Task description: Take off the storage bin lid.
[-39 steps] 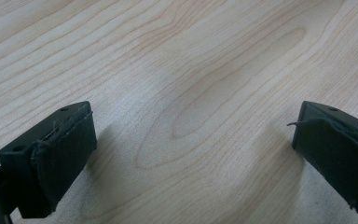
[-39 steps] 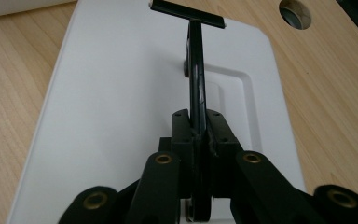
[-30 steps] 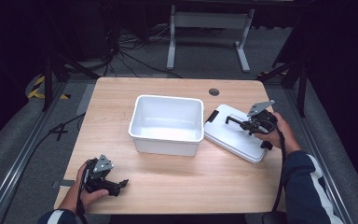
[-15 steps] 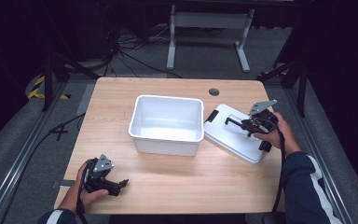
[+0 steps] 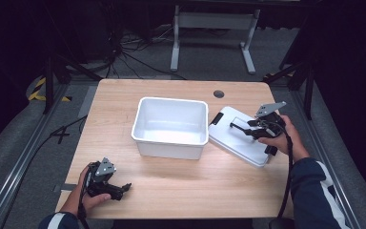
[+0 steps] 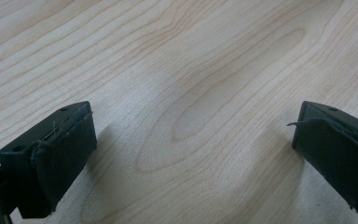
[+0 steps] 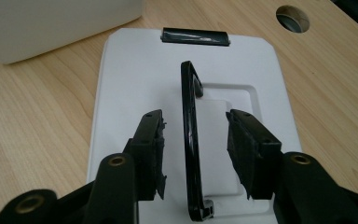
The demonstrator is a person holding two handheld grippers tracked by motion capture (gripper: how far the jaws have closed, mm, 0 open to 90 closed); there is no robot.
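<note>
Right gripper straddles the lid's raised handle, fingers just opened.

High view: the lid (image 5: 240, 135) lies flat on the tabletop (image 5: 171, 186) right of centre, just beside the white bin (image 5: 170, 126); the right gripper (image 5: 245, 129) sits over it, while the left gripper (image 5: 122, 189) rests at lower left. Left gripper view: its fingers (image 6: 60, 154) stand wide apart over bare wood, holding nothing. Right gripper view: the black handle (image 7: 190, 140) stands upright between the fingers (image 7: 244, 149), which have just been opening and are clear of it on both sides. The lid looks light, stiff, smooth plastic; the thin handle is likely the best place to pinch, near its middle.
</note>
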